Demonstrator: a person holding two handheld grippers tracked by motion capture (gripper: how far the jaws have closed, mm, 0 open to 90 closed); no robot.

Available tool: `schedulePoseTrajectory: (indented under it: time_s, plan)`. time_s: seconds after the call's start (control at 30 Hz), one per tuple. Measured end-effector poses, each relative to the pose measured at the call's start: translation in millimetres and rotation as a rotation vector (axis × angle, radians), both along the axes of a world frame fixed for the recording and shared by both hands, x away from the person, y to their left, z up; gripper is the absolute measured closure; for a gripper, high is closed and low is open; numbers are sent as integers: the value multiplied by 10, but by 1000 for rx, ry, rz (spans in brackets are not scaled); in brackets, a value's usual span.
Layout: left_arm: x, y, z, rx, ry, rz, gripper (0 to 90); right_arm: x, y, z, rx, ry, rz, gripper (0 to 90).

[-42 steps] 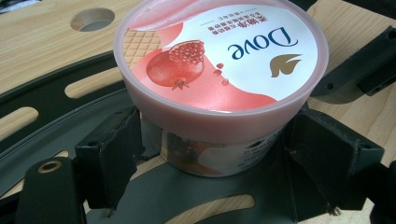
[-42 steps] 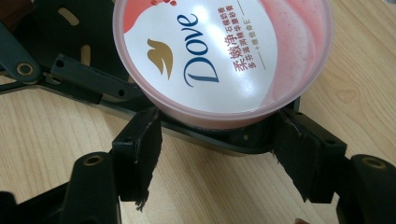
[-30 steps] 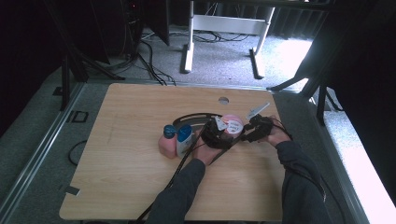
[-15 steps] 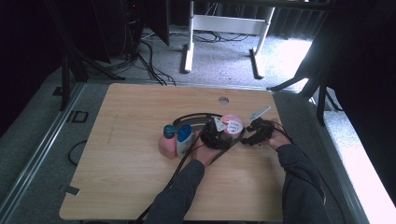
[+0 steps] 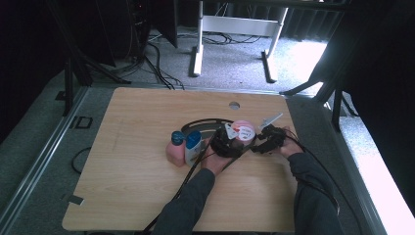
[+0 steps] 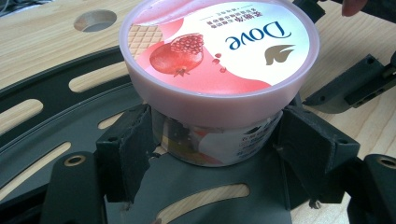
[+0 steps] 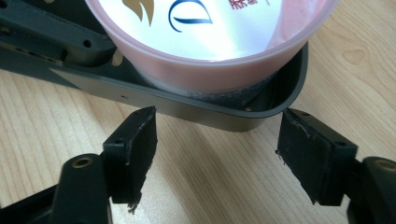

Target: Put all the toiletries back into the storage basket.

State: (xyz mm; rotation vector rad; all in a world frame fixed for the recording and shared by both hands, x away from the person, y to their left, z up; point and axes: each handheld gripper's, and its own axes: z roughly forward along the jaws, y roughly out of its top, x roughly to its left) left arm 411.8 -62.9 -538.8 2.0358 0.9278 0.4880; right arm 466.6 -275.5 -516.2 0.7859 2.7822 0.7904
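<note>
Left claw (image 6: 215, 140) hides the tub's (image 6: 219, 60) base.

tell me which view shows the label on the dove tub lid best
The left gripper view: the whole Dove tub lid shows, print readable. The right gripper view catches just its near edge; the high view shows it small, print unreadable.

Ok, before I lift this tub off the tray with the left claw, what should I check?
1. Left claw straddles the tub below its lid, jaws just been closing: ok.
2. Pads pressing the tub wall: cannot tell.
3. Lid seated flat: ok.
4. Tub upright on the dark tray: ok.
5. Two bottles stand apart from the tub: ok.
</note>
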Motion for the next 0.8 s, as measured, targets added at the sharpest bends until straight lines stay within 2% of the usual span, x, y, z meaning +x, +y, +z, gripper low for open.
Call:
schedulePoseTrajectory:
  time_s: [0.17,0.3,0.37,0.53,0.8]
  plan:
    - [-43,12,-5,-7,-5,-1,304,-17,-55,-21,47,7,-36,322]
    - [-81,23,-3,-14,-3,-5,330,-62,-78,-56,45,-3,-47,322]
    - [-106,30,3,-17,-10,0,337,-82,-91,-63,48,-14,-56,322]
    - [-187,25,62,-26,-29,-23,340,-159,-99,-82,57,-41,-71,322]
    - [-306,21,117,-26,-31,-71,356,-368,-48,-161,55,-100,-85,359]
